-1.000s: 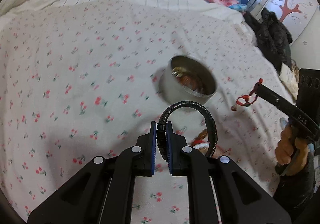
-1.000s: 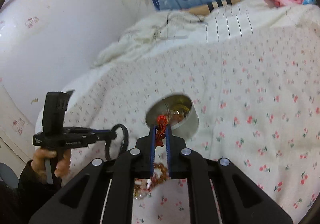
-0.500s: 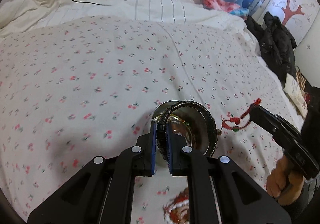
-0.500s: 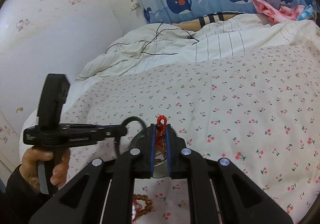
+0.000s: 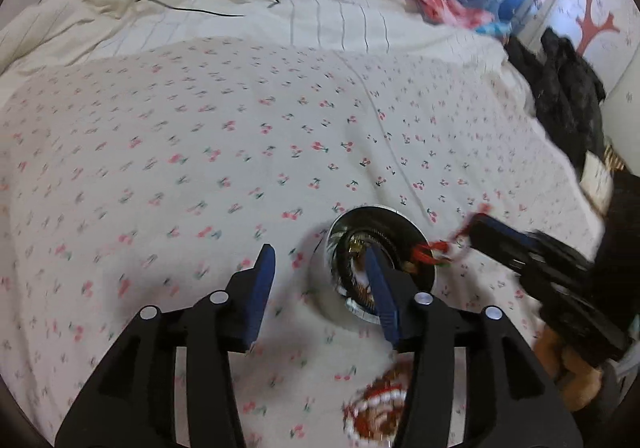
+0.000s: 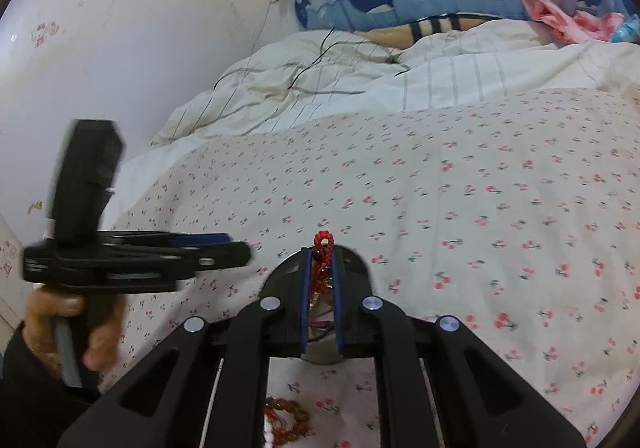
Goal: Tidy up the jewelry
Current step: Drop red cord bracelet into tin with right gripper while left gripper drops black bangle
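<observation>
A round metal bowl sits on the cherry-print bedsheet. The black bracelet lies inside it, curled against the wall. My left gripper hovers at the bowl's left rim; its jaws are opening and nothing is between them. My right gripper is shut on a red knotted cord bracelet and holds it over the bowl, which its fingers mostly hide. In the left wrist view the right gripper reaches in from the right with the red cord dangling at the rim.
Brown and white beaded bracelets lie on the sheet near the bowl, also seen as beads under my right gripper. A rumpled white duvet with a black cable lies at the far end. Dark clothes lie heaped at the right edge.
My left jaws have opened and the black bracelet has dropped from them into the bowl. Both grippers moved closer over the bowl. The right one still grips the red cord.
</observation>
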